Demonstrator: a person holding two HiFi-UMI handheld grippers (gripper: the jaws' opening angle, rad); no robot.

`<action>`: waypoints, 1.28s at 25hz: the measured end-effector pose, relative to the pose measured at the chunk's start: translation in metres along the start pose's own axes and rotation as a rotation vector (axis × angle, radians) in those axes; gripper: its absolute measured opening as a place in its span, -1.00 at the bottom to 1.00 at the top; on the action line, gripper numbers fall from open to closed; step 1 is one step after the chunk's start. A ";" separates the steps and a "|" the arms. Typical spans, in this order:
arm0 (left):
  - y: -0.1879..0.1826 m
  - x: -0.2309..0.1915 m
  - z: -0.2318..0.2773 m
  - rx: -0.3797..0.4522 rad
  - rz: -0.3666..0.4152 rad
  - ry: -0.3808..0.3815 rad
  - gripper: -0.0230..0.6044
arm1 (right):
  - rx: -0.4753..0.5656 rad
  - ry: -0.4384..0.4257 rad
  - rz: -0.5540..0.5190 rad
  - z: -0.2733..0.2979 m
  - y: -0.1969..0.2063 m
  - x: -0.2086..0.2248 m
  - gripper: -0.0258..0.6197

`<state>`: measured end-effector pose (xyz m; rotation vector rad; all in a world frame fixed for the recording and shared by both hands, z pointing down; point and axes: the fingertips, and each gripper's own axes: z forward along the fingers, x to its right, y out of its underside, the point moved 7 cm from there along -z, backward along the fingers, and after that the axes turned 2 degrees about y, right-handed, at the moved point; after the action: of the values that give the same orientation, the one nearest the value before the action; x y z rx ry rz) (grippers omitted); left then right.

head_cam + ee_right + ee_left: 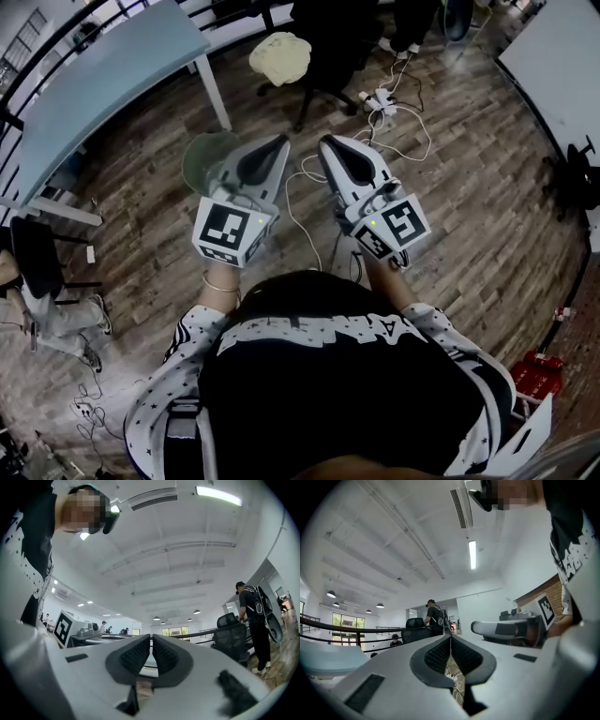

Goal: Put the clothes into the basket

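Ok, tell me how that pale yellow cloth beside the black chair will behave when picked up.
The pale yellow cloth lies crumpled in soft folds, so it will probably hang floppy. A small heap, so likely light. Slumped, it should not roll.

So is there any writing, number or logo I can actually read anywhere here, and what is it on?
No text here can be read in full.
White lettering on the person's black shirt: creased and seen from above, unreadable.
The left marker cube, on the left gripper: a black-and-white square pattern, no words.
The right marker cube, on the right gripper: the same kind of pattern, no words.
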<state>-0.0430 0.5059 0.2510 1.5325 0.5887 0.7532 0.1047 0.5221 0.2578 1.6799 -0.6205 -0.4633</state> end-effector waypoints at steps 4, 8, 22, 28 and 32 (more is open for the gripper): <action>-0.002 0.003 0.006 0.000 0.007 -0.011 -0.88 | 0.002 -0.018 0.005 -0.001 0.000 0.007 -0.82; -0.003 0.005 0.012 -0.002 0.013 -0.022 -0.88 | 0.009 -0.033 0.002 -0.001 -0.002 0.013 -0.82; -0.001 0.039 0.030 -0.038 0.017 -0.054 -0.88 | -0.003 -0.093 0.027 -0.025 0.003 0.038 -0.82; 0.007 0.031 0.023 -0.033 0.022 -0.096 -0.88 | -0.033 -0.136 0.036 -0.018 0.014 0.033 -0.82; 0.012 0.020 0.025 -0.033 0.015 -0.090 -0.88 | -0.042 -0.137 0.038 -0.007 0.019 0.036 -0.82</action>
<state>-0.0115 0.5028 0.2645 1.5340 0.4964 0.6986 0.1335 0.5023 0.2792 1.6030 -0.7363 -0.5636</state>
